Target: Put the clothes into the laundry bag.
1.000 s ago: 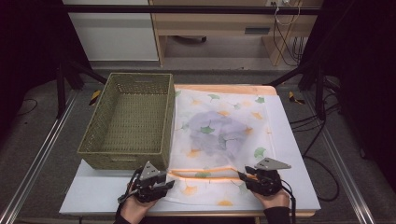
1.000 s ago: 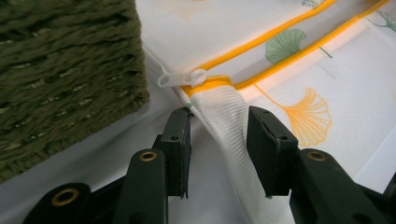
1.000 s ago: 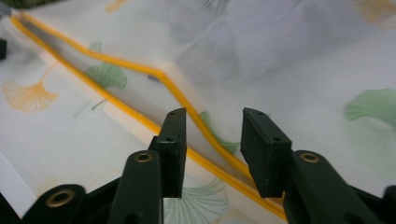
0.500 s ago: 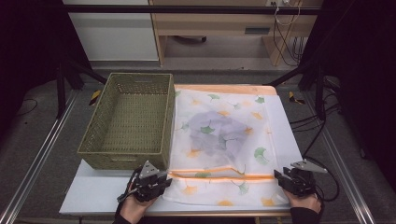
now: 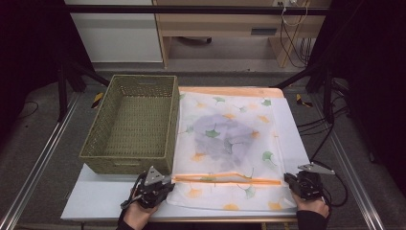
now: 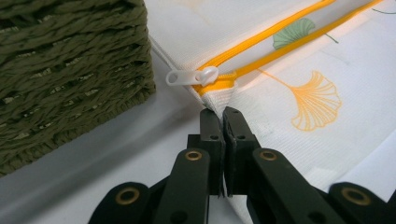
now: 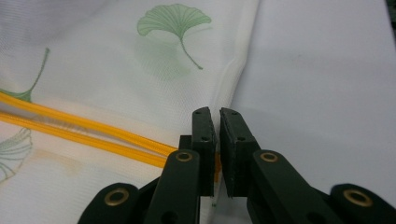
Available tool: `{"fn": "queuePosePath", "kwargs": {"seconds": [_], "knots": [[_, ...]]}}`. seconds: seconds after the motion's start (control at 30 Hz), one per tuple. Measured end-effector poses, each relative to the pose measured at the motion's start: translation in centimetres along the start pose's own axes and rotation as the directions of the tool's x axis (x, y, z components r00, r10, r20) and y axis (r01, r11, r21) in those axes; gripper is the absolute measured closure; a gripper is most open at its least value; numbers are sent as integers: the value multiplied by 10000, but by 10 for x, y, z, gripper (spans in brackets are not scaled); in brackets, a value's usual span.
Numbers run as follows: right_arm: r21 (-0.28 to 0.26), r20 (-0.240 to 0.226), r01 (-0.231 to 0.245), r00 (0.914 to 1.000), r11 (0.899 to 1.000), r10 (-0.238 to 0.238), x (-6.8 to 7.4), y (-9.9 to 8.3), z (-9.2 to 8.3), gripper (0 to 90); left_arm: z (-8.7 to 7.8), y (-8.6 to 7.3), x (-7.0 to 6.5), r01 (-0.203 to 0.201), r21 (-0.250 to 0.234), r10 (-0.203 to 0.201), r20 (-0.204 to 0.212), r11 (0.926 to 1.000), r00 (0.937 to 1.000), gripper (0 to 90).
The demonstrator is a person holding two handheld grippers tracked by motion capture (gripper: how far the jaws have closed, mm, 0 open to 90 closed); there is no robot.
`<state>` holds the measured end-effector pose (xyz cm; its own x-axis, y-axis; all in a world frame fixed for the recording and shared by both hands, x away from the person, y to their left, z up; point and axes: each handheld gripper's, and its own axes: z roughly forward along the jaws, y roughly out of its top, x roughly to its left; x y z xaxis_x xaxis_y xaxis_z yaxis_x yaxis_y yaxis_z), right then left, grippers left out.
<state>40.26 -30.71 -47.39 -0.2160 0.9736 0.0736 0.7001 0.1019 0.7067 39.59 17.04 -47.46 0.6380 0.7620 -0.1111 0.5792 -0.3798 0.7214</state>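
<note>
Basket: olive-green woven wicker basket [image 5: 131,125], rectangular, on the tabletop's left half
Tabletop: pale, flat [image 5: 95,199]
Background: wooden desk [image 5: 225,24], hanging cables [image 5: 292,28], grey floor [image 5: 28,139]

A wooden desk [image 5: 225,33] is set at the far side, with cables [image 5: 292,24] hung at its right end. Grey floor [image 5: 33,139] is seen all around, pretty dim at the edges, and 2 metal rails [image 5: 38,163] are laid along it.
</note>
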Motion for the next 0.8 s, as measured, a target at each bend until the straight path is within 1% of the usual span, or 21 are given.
{"fn": "queuePosePath", "kwargs": {"seconds": [0.07, 0.1, 0.17, 0.2, 0.27, 0.33, 0.37, 0.4, 0.47, 0.53, 0.57, 0.63, 0.67, 0.73, 0.8], "knots": [[15, 39, 3, 10000, 10000, -3, 0, 0, 1, 843, 1, -1, -2, -79, 48, 80, -116, 10000, 9999, 867], [50, 131, 89, 9999, 9999, -89, 1, 0, 2, 839, 1, -1, -2, -175, 115, 177, -159, 9998, 9997, 866], [20, 225, 194, 9996, 9998, -195, 2, -1, 2, 813, 1, -2, -2, -173, 84, 175, -205, 9998, 9996, 858], [2, 264, 228, 9994, 9997, -228, 3, -1, 2, 789, 1, -2, -2, -167, 61, 168, -159, 9998, 9997, 848], [-180, 253, 371, 9990, 9991, -366, 4, -1, 0, 743, 1, -3, 0, -174, -34, 173, -96, 9998, 9998, 795], [-506, 168, 462, 9988, 9977, -454, 6, 1, -3, 697, 2, -4, 1, -183, -101, 183, 16, 9998, 9998, 730], [-651, 202, 480, 9987, 9967, -468, 9, 2, -5, 674, 2, -5, 2, -242, -140, 243, 64, 9996, 9997, 701], [-841, 181, 620, 9980, 9945, -607, 10, 3, -6, 660, 3, -5, 2, -261, -140, 263, 90, 9996, 9996, 672], [-1184, -62, 629, 9979, 9910, -641, 15, 6, -9, 629, 2, -6, 1, -300, -170, 302, 130, 9994, 9995, 655], [-1435, -334, 715, 9965, 9871, -771, 21, 9, -11, 613, 2, -6, 0, -352, -144, 354, 180, 9993, 9992, 651], [-1526, -531, 695, 9955, 9859, -784, 24, 11, -12, 608, 2, -7, -1, -355, -134, 358, 170, 9993, 9992, 653], [-1776, -752, 794, 9927, 9809, -940, 30, 14, -13, 593, 1, -8, -2, -428, -127, 430, 195, 9990, 9989, 663], [-1879, -916, 738, 9915, 9794, -923, 33, 15, -13, 587, 1, -9, -2, -409, -141, 412, 216, 9991, 9989, 663], [-1961, -1207, 581, 9892, 9789, -829, 39, 17, -13, 576, 0, -9, -1, -459, -151, 463, 253, 9988, 9986, 670], [-2040, -1318, 652, 9869, 9768, -934, 44, 18, -13, 568, -1, -10, -1, -423, -131, 426, 251, 9990, 9988, 687]]}}
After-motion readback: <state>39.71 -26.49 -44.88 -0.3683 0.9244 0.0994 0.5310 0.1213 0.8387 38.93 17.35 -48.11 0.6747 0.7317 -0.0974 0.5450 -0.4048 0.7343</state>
